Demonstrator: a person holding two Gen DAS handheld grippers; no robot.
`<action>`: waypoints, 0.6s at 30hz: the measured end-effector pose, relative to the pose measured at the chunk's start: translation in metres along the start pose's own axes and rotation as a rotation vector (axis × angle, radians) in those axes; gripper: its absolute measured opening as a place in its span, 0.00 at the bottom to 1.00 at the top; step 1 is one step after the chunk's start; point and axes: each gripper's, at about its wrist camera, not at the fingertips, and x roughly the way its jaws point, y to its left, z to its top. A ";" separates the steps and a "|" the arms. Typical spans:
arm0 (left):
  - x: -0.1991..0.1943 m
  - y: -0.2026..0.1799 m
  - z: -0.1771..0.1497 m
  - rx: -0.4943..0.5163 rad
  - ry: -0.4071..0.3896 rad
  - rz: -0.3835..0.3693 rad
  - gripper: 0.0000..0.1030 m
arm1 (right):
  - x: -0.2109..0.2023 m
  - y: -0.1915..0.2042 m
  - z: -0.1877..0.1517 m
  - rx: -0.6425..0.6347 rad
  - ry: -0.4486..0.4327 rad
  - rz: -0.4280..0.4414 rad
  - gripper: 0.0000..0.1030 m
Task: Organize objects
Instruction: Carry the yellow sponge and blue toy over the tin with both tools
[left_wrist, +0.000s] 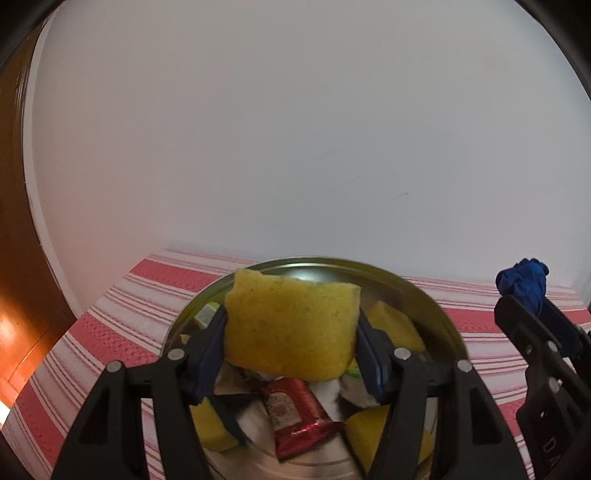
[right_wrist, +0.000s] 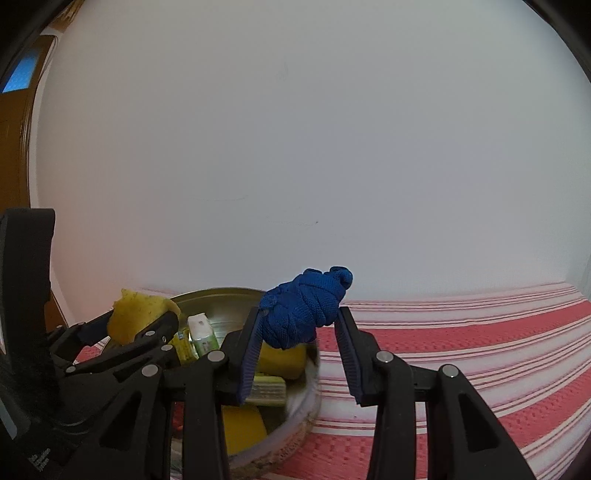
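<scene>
My left gripper (left_wrist: 291, 328) is shut on a yellow sponge (left_wrist: 291, 325), held above a round metal bowl (left_wrist: 424, 299). The bowl holds more yellow sponges (left_wrist: 395, 325), a red wrapped packet (left_wrist: 295, 417) and other small items. My right gripper (right_wrist: 301, 328) is shut on a knotted blue cord bundle (right_wrist: 304, 306), lifted just right of the bowl (right_wrist: 221, 299). The left wrist view shows that bundle (left_wrist: 524, 282) at the right edge, and the right wrist view shows the left gripper's sponge (right_wrist: 136, 317) at the left.
A red and white striped cloth (right_wrist: 480, 350) covers the table. A plain white wall (left_wrist: 295, 129) rises right behind it. Brown wooden woodwork (left_wrist: 14, 221) stands at the far left. In the bowl, a white and green packet (right_wrist: 203, 332) leans on its side.
</scene>
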 end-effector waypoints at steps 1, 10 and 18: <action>0.004 0.003 0.000 -0.003 0.006 0.005 0.61 | 0.003 0.001 0.001 0.001 0.003 0.003 0.41; 0.017 0.013 -0.001 0.000 0.042 0.043 0.61 | 0.025 0.010 0.009 -0.020 0.016 0.021 0.42; 0.036 0.020 -0.004 0.005 0.107 0.079 0.61 | 0.055 0.008 0.014 -0.022 0.084 -0.005 0.41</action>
